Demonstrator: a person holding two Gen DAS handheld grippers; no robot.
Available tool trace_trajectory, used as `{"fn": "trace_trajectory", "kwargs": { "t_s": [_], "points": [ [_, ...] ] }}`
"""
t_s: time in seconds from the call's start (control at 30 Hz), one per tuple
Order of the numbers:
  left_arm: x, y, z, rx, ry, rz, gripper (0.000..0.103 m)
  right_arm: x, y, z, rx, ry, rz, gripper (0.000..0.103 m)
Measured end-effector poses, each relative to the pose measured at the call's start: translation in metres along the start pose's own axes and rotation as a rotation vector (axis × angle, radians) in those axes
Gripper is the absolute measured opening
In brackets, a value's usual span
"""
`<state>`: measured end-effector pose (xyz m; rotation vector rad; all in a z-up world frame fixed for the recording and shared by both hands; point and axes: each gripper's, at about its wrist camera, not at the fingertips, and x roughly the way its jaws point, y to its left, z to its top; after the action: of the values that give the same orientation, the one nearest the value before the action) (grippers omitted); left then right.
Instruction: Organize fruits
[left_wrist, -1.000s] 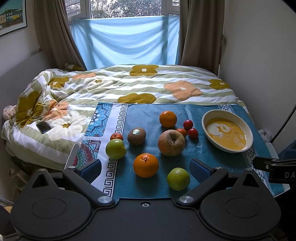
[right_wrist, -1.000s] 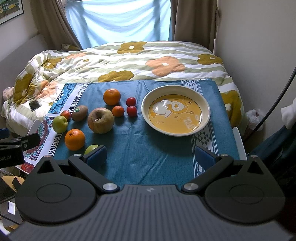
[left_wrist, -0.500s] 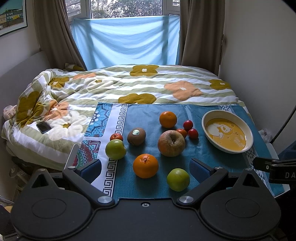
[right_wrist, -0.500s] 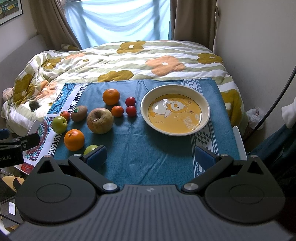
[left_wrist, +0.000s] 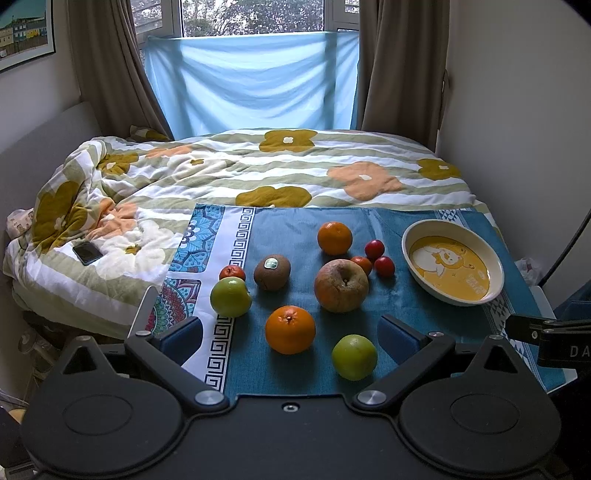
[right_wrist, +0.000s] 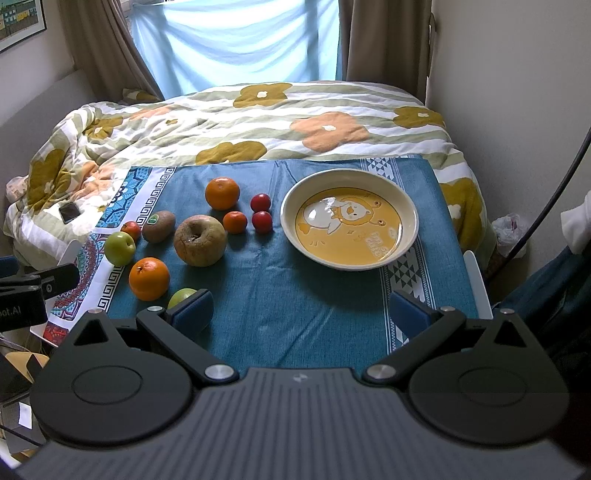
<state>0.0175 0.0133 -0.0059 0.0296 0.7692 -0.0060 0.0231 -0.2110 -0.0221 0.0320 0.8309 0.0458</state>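
While both wrist cameras cover the same blue cloth (left_wrist: 325, 376), each shows details that the other does not. From the left wrist, the near green apple (left_wrist: 354, 356) is seen whole, lying between the spread fingers of the left gripper (left_wrist: 290, 334); from the right wrist it is half hidden behind the left finger (right_wrist: 194, 308) of the right gripper (right_wrist: 301, 310). Both grippers stand released, wide open, holding nothing.

The fruit lies loose on the cloth, none in the bowl (right_wrist: 412, 218). Noted: a near orange (left_wrist: 290, 329), a large blemished apple (left_wrist: 341, 285), a kiwi (left_wrist: 272, 272) with a sticker, a second green apple (left_wrist: 230, 297) with a small red fruit (left_wrist: 232, 272) just behind it, a far orange (left_wrist: 334, 238), a small orange fruit (right_wrist: 235, 222) and two red cherry-sized fruits (right_wrist: 261, 212) beside the bowl. The right wrist view shows the bowl's yellow cartoon interior in full; the left wrist view shows it obliquely.

The cloth has a patterned border (left_wrist: 236, 243) and lies at the foot of a bed with a floral striped duvet (left_wrist: 280, 173). A phone (left_wrist: 87, 252) rests on the duvet at left. Brown curtains (left_wrist: 107, 66) flank a window draped with light blue fabric (left_wrist: 255, 81). A framed picture (left_wrist: 24, 33) hangs on the left wall.
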Motion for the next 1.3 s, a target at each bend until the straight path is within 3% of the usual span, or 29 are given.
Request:
{"fn": "trace_trajectory", "kwargs": {
  "t_s": [0.43, 0.63, 0.9, 1.3],
  "points": [
    [0.004, 0.004, 0.005, -0.042, 0.034, 0.025, 0.101, 0.007, -0.007, 0.003, -0.006, 0.036, 0.026, 0.103],
    [0.025, 0.009, 0.0, -0.017, 0.03, 0.036, 0.101, 0.024, -0.008, -0.001, -0.071, 0.064, 0.093, 0.103],
    [0.067, 0.024, -0.002, 0.115, 0.055, -0.027, 0.101, 0.06, 0.005, -0.009, -0.097, 0.115, 0.158, 0.103],
    [0.139, 0.037, -0.004, 0.323, 0.161, -0.186, 0.094, 0.109, 0.062, -0.033, -0.118, 0.188, 0.17, 0.103]
  ]
}}
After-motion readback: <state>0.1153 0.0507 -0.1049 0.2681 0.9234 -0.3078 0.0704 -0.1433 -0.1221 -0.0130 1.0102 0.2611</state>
